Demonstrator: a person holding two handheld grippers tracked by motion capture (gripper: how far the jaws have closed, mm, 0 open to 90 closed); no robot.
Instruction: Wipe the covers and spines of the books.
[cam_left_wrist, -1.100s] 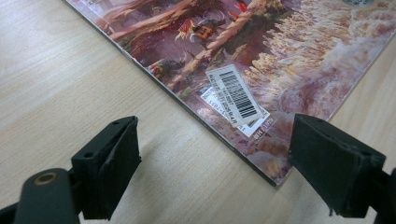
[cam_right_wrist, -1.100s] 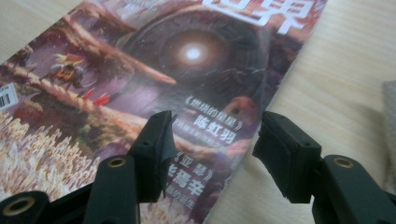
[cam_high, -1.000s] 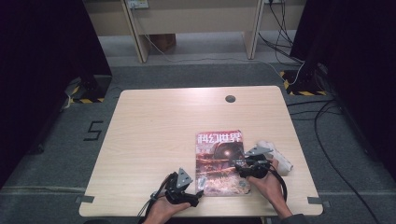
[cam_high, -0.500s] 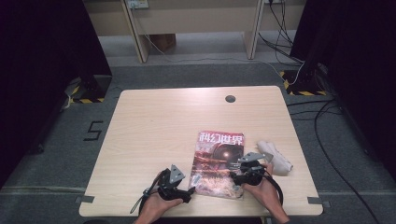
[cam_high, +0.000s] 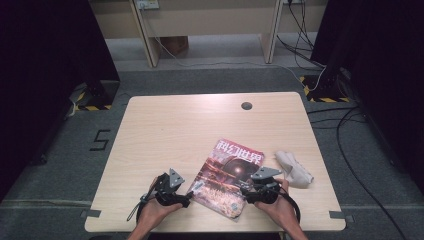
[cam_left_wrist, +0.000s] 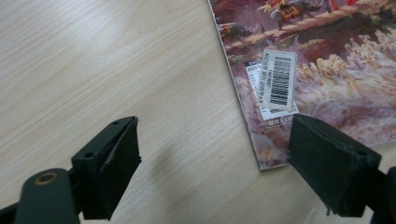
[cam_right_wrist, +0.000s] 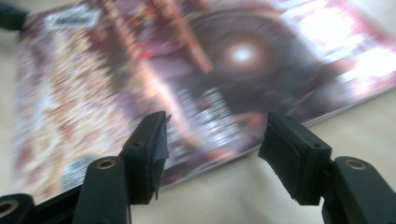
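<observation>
Magazine (cam_high: 229, 176), thin and glossy with a dark red picture cover, lies flat near the table's (cam_high: 165, 130) front edge, its long side running from 1 o'clock down to 7 o'clock. Left gripper (cam_high: 186, 198) sits just beside its near left corner, at 9 o'clock, jaws spread wide and holding nothing. Right gripper (cam_high: 246, 189) sits low at the right edge, at 3 o'clock, jaws apart after just closing a little, the edge between them, not pinched. Both hands rest low, pointing inward.

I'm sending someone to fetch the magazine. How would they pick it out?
On the wooden table, look near the front edge, right of centre. The magazine lies flat and askew there, glossy and dark red with a barcode sticker, unlike the crumpled pale cloth beside it.
</observation>
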